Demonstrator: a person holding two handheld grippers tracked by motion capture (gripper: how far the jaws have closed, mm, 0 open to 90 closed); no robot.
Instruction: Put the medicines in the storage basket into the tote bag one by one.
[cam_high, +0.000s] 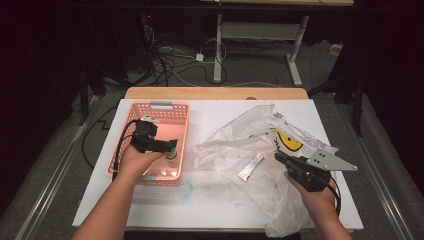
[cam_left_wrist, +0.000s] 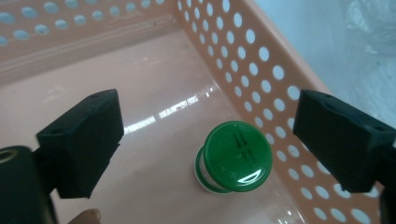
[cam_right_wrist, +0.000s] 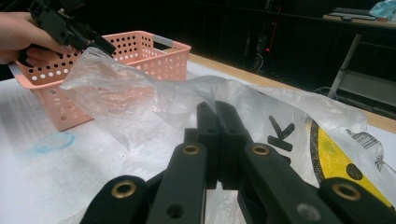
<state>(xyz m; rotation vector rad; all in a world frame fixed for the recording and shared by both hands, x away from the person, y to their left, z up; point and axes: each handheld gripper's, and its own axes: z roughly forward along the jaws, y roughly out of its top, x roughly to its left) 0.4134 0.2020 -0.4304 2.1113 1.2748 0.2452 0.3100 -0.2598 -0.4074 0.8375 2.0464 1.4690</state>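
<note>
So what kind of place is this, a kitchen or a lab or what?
Most likely a lab or recording workspace, not a kitchen: a white-topped table in a dark room, loose cables on the grey floor behind it, and the metal legs of another workbench.

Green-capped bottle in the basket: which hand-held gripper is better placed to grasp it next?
Left hand-held gripper: open jaws flank the green-capped bottle in the pink basket. Right hand-held gripper is shut, by the plastic bag.

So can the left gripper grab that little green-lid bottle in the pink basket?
Probably yes. The left gripper hangs over the green-lidded bottle, jaws wide apart with nothing between them. The bottle stands close to the pink basket's holed wall, which may crowd one jaw.
</note>
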